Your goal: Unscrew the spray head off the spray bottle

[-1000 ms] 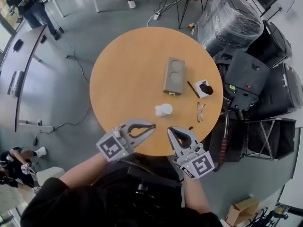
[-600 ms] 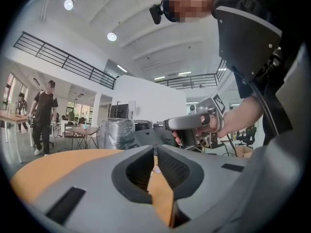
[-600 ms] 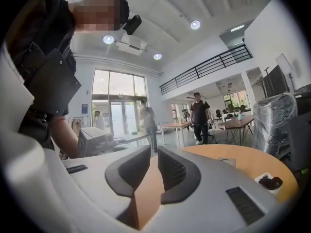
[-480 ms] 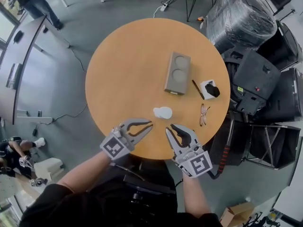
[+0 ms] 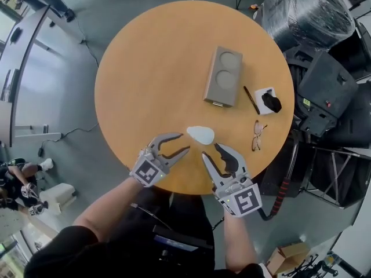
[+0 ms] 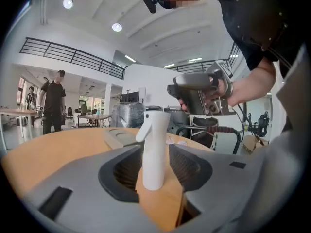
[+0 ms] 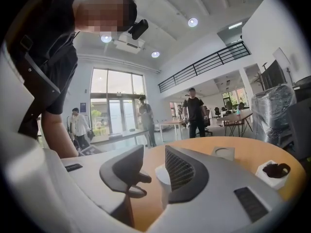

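Observation:
A white spray bottle (image 5: 200,134) stands upright near the front of the round wooden table (image 5: 145,68). My left gripper (image 5: 183,143) is just left of it and my right gripper (image 5: 211,151) just in front of it. Both have just been opening, and their pads touch nothing. In the left gripper view the bottle (image 6: 154,149) with its spray head shows in the gap of the left gripper (image 6: 153,165), a little ahead of the tips. In the right gripper view the bottle (image 7: 161,174) is half hidden behind one jaw of the right gripper (image 7: 153,154).
Farther back on the table lie a grey two-hole holder (image 5: 223,76), a pen (image 5: 251,99), a white box with a black item (image 5: 269,101) and glasses (image 5: 257,135). Black cases (image 5: 330,91) crowd the floor to the right. People stand in the background.
Both grippers have come down and forward over the table's front edge toward the bottle. Their jaws, nearly shut before, now stand apart.

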Action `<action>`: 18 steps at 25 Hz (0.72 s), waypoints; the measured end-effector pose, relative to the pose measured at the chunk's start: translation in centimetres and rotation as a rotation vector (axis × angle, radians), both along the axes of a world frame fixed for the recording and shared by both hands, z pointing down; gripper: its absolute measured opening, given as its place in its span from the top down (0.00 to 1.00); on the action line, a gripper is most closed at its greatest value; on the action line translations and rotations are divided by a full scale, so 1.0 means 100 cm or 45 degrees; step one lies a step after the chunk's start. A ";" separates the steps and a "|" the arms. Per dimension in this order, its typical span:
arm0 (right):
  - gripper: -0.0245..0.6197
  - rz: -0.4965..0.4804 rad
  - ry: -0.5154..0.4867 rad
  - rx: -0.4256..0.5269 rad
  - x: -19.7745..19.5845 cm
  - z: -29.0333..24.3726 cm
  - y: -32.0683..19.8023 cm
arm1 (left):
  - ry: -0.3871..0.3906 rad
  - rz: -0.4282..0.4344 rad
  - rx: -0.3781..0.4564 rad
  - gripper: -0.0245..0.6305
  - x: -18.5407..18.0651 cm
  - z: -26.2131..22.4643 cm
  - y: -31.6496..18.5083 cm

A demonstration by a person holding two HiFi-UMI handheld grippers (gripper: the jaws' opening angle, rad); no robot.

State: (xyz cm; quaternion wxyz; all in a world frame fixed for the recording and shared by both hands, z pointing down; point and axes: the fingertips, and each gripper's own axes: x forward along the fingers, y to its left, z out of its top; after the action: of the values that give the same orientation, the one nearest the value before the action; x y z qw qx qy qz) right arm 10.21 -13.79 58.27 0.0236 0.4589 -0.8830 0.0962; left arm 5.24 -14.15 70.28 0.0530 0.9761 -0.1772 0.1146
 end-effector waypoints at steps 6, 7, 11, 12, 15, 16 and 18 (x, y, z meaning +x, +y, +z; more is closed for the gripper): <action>0.70 0.025 -0.009 -0.027 0.002 0.028 0.005 | -0.074 0.037 0.007 0.53 0.019 0.053 -0.001; 0.70 0.036 -0.012 -0.027 0.004 0.029 0.005 | -0.081 0.045 0.020 0.52 0.023 0.058 -0.002; 0.70 0.065 -0.030 -0.036 0.012 0.037 0.006 | -0.092 0.014 0.048 0.46 0.037 0.074 -0.013; 0.70 0.068 -0.034 -0.040 0.015 0.040 0.007 | -0.091 0.010 0.046 0.46 0.041 0.078 -0.016; 0.70 0.080 -0.037 -0.052 0.022 0.047 0.009 | -0.083 0.023 0.042 0.46 0.055 0.084 -0.019; 0.70 0.085 -0.041 -0.056 0.024 0.049 0.009 | -0.083 0.032 0.044 0.46 0.059 0.086 -0.019; 0.70 0.093 -0.053 -0.062 0.028 0.054 0.009 | -0.089 0.044 0.047 0.46 0.065 0.091 -0.020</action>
State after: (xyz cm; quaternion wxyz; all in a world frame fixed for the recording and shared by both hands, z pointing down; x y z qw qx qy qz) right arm 12.97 -12.90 63.66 0.0128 0.4881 -0.8632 0.1281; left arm 11.72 -16.11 79.39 0.0267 0.9752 -0.1640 0.1461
